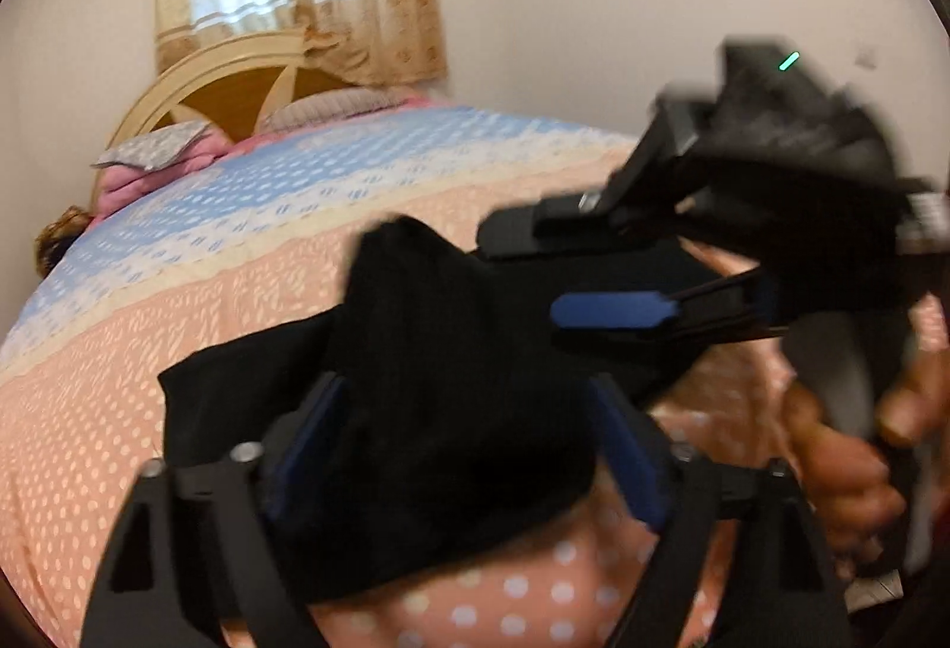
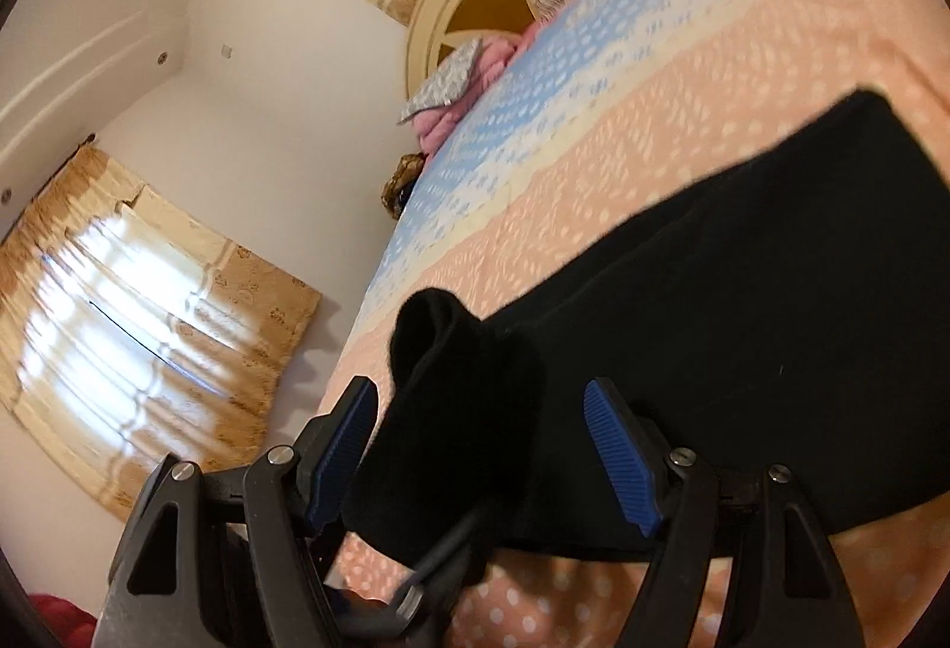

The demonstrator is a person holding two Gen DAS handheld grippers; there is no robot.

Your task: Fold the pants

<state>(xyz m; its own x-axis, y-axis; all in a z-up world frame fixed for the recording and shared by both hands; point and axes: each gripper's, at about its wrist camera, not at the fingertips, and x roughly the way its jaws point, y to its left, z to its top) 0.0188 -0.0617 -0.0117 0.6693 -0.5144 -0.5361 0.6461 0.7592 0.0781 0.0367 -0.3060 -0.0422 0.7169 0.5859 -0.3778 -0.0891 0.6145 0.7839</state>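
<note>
Because the black pants lie spread on the polka-dot bedspread with their long axis running away from the near edge of the bed toward the far right in the right wrist view, the coming move turns on a bunched ridge of cloth at the near end, which rises directly between the fingers of both tools. In the left wrist view, the left gripper straddles this raised fold; its blue pads stand wide on either side of the cloth, and motion blur prevents any reading of contact, so the cloth appears released rather than clamped. No earlier view is available for comparison. The right gripper likewise stands spread, with one pad beside the left flank of the bunched cloth and the other pad clear of it over the flat fabric; it clamps nothing. In the left wrist view, the right tool enters from the right, held by a hand, with its fingers pointing left over the pants. Both tools are near the same end of the garment; the left one is judged better centred on the ridge. The far end of the pants lies flat and well apart from both tools.
</note>
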